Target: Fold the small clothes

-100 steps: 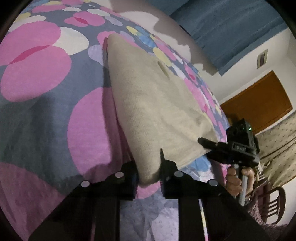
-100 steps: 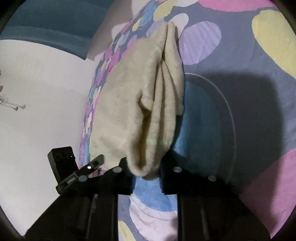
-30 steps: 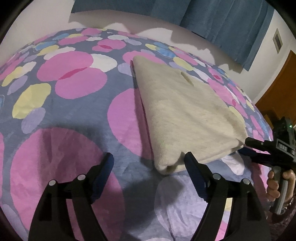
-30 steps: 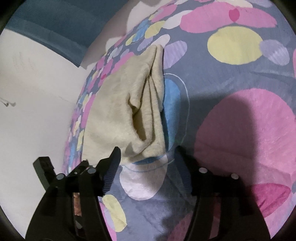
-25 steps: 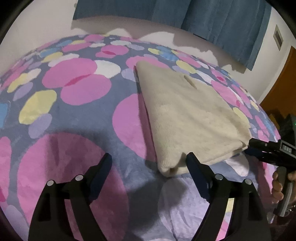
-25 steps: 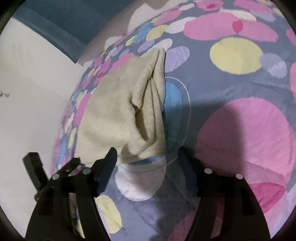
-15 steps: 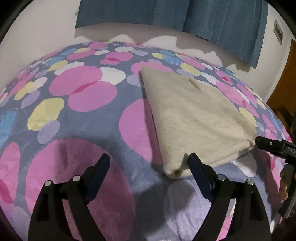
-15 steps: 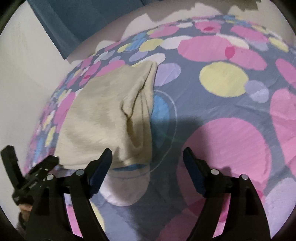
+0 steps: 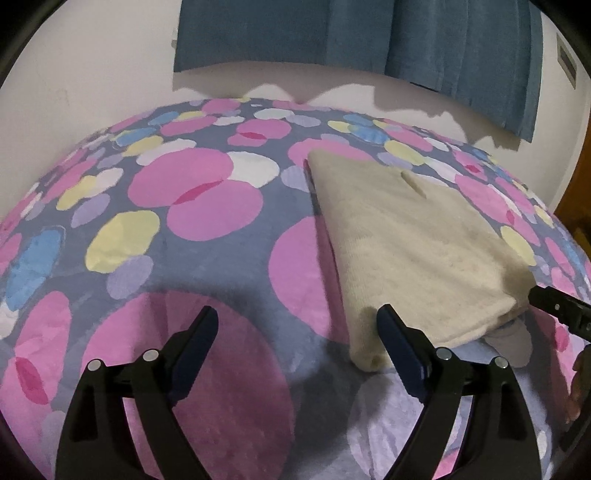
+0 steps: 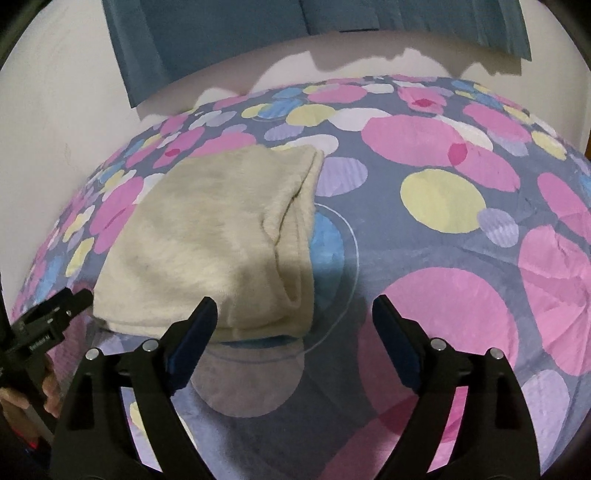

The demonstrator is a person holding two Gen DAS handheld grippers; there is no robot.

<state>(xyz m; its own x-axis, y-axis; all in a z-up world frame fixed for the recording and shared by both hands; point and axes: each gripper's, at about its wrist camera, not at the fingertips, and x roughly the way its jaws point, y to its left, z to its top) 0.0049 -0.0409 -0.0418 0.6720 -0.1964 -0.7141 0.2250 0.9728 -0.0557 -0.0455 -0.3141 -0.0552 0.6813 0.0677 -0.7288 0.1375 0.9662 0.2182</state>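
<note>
Left tool (image 9: 297,328): released; jaws stand wide with nothing between them. The right-side finger sits just in front of the near corner of the cloth, not pressing it.
Right tool (image 10: 293,319): jaws opening, already wide; no fabric between them, only bedspread. Its left-side finger overlaps the cloth's near edge in view; contact cannot be confirmed.
Other views of tools: the right tool's tip shows at the right edge of the left wrist view; the left tool and part of a hand (image 10: 48,384) show at the lower left of the right wrist view.
Garment (image 9: 413,247): cream knit piece lying flat on the bed, folded into a compact oblong, near edge just ahead of both tools. Stacked layers show along its right side in the right wrist view (image 10: 207,240); one layer gapes slightly there.
Bedspread (image 9: 192,266): grey with pink, yellow and blue circles; carries the garment only.
Beyond: white wall and blue curtain (image 9: 369,33) behind the bed.
Progress, judged: the fold looks essentially complete and the cloth set down. Remaining, at most, tidying the loose layer or taking another item; none is in view.
</note>
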